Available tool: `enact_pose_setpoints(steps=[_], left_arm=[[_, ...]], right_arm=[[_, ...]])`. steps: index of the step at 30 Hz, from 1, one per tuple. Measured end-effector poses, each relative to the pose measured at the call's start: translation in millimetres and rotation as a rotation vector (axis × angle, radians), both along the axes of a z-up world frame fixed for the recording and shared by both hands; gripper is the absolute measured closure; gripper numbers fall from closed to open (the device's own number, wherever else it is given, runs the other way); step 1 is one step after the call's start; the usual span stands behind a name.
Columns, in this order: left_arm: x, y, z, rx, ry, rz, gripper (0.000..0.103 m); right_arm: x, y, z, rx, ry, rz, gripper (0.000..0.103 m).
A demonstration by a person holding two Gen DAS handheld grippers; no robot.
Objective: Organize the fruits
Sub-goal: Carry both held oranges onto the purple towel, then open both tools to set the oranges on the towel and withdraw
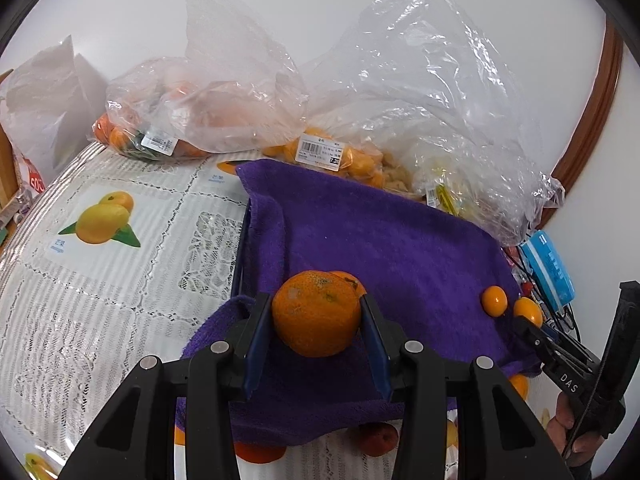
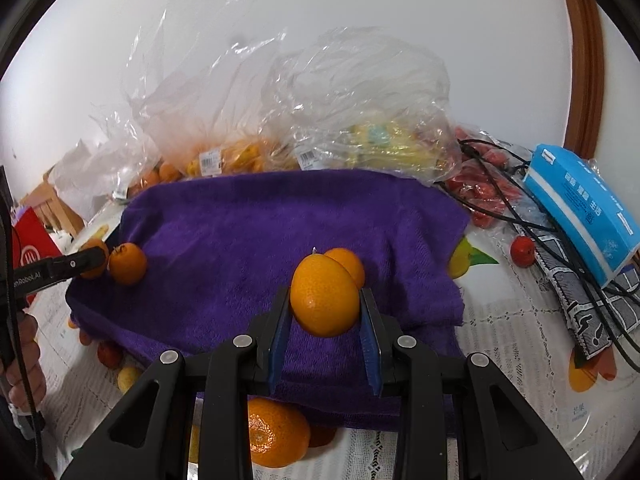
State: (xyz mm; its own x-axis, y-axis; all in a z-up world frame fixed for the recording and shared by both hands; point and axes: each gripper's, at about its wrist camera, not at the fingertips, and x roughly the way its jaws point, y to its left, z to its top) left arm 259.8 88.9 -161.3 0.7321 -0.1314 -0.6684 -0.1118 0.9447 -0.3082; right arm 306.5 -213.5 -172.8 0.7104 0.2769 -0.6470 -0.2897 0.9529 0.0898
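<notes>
Fruit held in both tools above a purple towel [image 1: 372,236] spread on a lace-patterned tablecloth [image 1: 100,280]. Left wrist view: the left gripper [image 1: 316,316] clamps a round, dimpled mandarin [image 1: 316,312] between its blue pads, with a second mandarin [image 1: 348,280] just behind it on the towel; at the right edge the right gripper [image 1: 524,316] reaches in from a hand [image 1: 568,420], its tip at a small glossy kumquat [image 1: 528,311], with a second kumquat [image 1: 494,300] beside it. Only this view shows the fruit picture printed on the cloth at left. Right wrist view: the same kumquat [image 2: 325,295], smooth and oval, is pinched between the right tool's blue pads, the second one [image 2: 348,266] touching it from behind on the plush pile. At far left the other tool, its holder's hand [image 2: 24,360] below it, closes on its mandarin [image 2: 93,258], mostly hidden behind the black finger, next to another mandarin [image 2: 127,263]. Only this view shows a blue tissue pack [image 2: 580,208], black cables [image 2: 532,216], small red fruits [image 2: 523,251] and a large orange [image 2: 276,432] at the towel's near edge. Crinkled clear plastic bags [image 2: 340,96] of orange and yellow produce stand behind the towel against a white wall in both views
</notes>
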Motion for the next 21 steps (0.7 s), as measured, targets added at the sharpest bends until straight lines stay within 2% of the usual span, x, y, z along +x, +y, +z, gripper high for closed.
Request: enact_pose_setpoints(steps=[12,17,21], left_arm=[[2.7,-11.0,-2.2,-0.005,0.024,-0.054,0.062],[1.5,-16.3,0.1,0.017,0.013,-0.067,0.064],[0.9,-14.6,1.5,0.0,0.01,-0.071,0.062]], right_arm=[[5.2,5.8,-10.0,-0.014,0.052,0.01,0.07],[5.8,7.1,-10.7,-0.011,0.06,0.018,0.07],[7.0,8.5,-11.6,-0.015,0.066,0.02,0.07]])
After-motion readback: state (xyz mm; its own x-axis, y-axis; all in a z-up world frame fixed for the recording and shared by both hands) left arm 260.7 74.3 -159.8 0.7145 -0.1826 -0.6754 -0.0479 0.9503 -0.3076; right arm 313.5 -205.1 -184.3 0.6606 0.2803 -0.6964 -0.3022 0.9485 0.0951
